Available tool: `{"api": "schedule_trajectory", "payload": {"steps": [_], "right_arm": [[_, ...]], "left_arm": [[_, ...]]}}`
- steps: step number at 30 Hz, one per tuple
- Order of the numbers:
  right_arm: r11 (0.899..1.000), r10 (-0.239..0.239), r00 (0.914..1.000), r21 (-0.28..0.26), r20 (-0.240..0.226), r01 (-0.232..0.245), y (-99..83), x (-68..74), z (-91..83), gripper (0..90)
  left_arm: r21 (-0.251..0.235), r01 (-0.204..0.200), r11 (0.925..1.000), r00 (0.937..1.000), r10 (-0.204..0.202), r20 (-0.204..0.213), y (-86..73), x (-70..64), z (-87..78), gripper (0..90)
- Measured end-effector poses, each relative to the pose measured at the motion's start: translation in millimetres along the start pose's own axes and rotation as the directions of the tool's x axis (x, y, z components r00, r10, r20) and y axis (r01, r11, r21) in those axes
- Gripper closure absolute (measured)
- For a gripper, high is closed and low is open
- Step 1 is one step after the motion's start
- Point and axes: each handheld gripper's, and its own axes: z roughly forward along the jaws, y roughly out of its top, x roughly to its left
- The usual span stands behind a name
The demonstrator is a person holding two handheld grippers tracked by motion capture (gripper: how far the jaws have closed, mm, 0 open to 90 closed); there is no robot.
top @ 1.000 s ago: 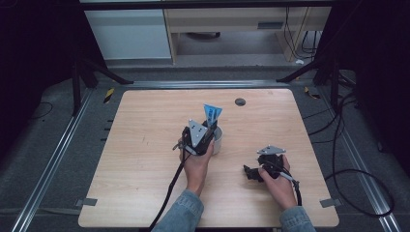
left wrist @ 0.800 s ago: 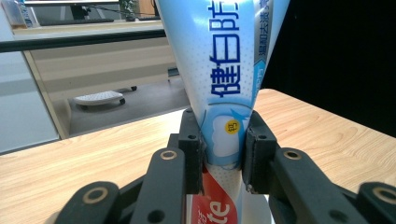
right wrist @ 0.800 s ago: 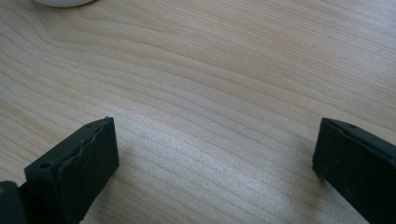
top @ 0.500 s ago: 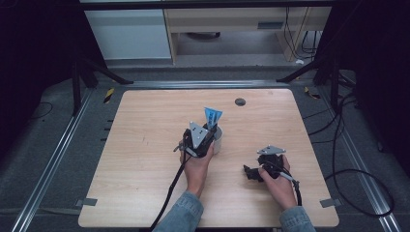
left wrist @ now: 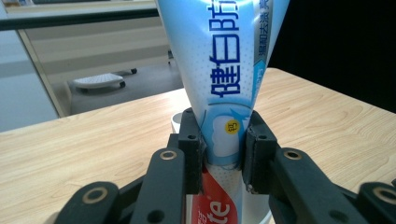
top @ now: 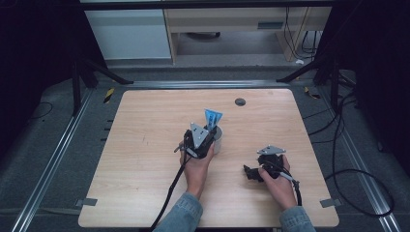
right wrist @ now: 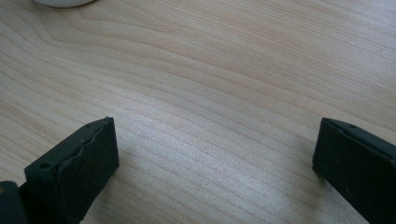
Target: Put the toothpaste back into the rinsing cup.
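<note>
On the wooden table, near its centre, the person's left hand holds the left gripper. Its jaws pinch a blue-and-white toothpaste tube low on its body, one jaw pressed against each side. The tube stands upright with its wide crimped end up, and its lower end sits inside a white cup that stands just beside the gripper at its 2 o'clock in the high view. In the left gripper view, a red band of the tube shows below the jaws, and the cup's rim curves behind them. A small dark round disc lies on the table at about 1 o'clock from the cup, well apart from it.

Further right, at roughly 4 o'clock from the cup, the right hand holds the right gripper low over bare wood. Its jaws are spread wide with nothing between them. At 11 o'clock in the right gripper view, a white curved edge, seemingly the cup, shows.
</note>
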Motion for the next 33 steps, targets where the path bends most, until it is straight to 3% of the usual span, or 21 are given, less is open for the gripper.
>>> {"api": "schedule_trajectory", "payload": {"steps": [14, 21, 33], "right_arm": [[1.000, -0.001, 1.0000, 0.000, 0.000, 0.001, 0.0, -0.1, 0.0, 0.6], [1.000, 0.000, 1.0000, 0.000, 0.000, 0.000, 0.0, 0.0, 0.0, 0.6], [1.000, -0.004, 1.0000, 0.000, 0.002, 0.004, 0.0, -0.3, 0.0, 0.5]], "left_arm": [[0.077, 0.011, 0.9969, 0.9999, -0.011, -0.003, 4.9, 3.8, 10.2, 71.8], [0.140, 0.014, 0.9900, 0.9999, -0.014, -0.002, 13.9, 5.6, 18.9, 71.0], [0.153, 0.021, 0.9880, 0.9998, -0.021, -0.001, 16.0, 5.0, 24.3, 69.8]]}}
